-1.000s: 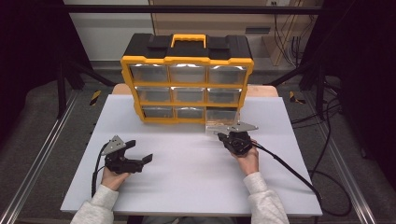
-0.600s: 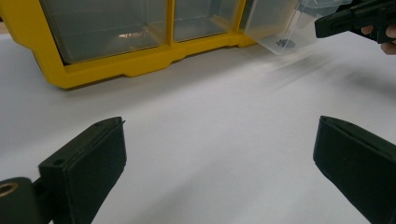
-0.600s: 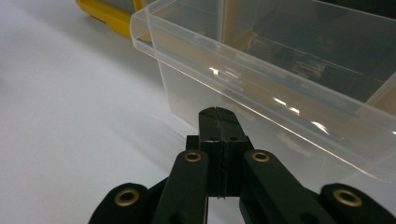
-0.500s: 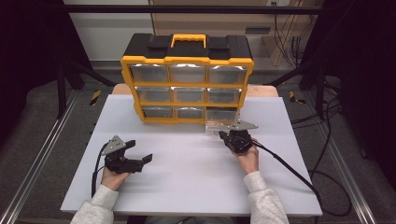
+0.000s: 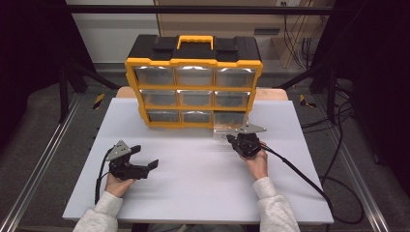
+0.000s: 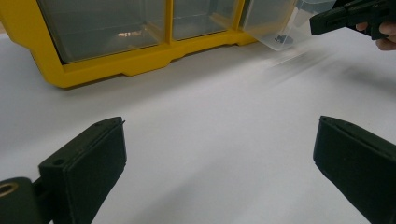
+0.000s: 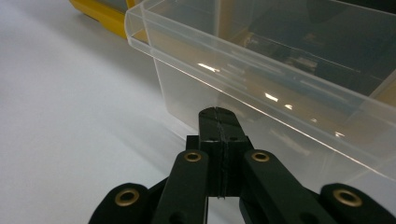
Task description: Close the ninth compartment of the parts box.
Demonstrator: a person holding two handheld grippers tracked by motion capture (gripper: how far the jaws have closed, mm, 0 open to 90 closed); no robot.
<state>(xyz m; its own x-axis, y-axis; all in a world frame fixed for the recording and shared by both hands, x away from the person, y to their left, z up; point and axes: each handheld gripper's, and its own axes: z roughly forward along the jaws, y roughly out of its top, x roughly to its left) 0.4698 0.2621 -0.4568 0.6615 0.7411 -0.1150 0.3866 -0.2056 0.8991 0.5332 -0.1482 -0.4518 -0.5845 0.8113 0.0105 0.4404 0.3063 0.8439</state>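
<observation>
My right gripper [image 7: 218, 114] — jaws clenched empty against the clear drawer [image 7: 280, 79] — should nudge it next; left gripper [image 6: 219, 158] rests released.

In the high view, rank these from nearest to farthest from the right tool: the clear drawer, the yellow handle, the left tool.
1. Clear drawer, right at the right tool tip.
2. Yellow handle, atop the cabinet behind.
3. Left tool, across the table's left side.

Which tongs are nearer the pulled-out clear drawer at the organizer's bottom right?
Right. The right tongs, jaws shut, sit at the clear drawer's front wall. The left tongs, jaws open, rest over the white table, well to the drawer's left and nearer the person.
</observation>
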